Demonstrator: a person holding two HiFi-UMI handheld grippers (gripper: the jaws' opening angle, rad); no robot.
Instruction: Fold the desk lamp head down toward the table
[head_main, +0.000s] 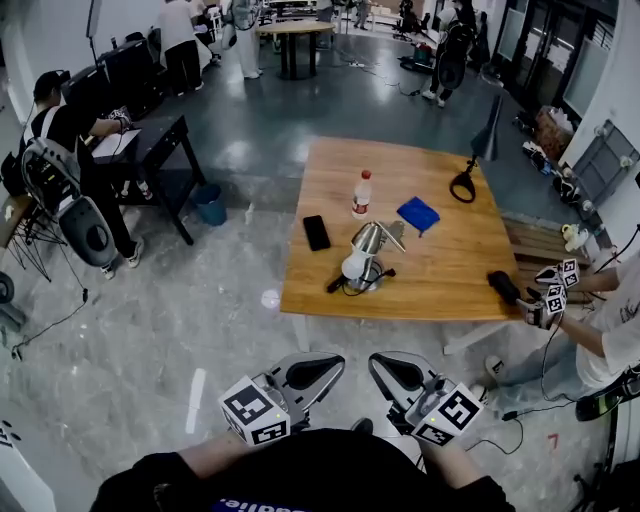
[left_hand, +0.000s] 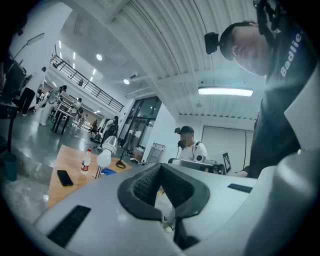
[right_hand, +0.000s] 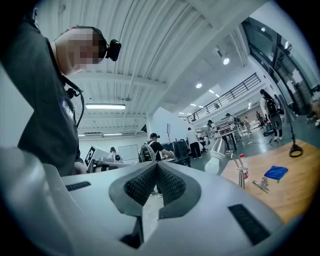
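Claws first: we hold both low against our own body in the head view, over the grey floor and well apart from the wooden surface. The left claw has its two jaws pressed together with nothing between them, and the left gripper view shows the ribbed pads of that left claw meeting at the tip. The right claw is the same, jaws together and empty, as its own view of the right claw confirms. Both point level, toward the surface.

The desk lamp stands on the surface near the middle of its near edge. Its metal head is tilted and its white bulb faces down and toward us. A dark cable lies by its base. We also see the desk lamp in the left gripper view, and in the right gripper view the desk lamp rises beside the bottle.

Behind the lamp stand a bottle, a black phone lying flat to its left, and a blue cloth to its right. At the surface's right edge another person's hand holds a marked gripper near a black object.
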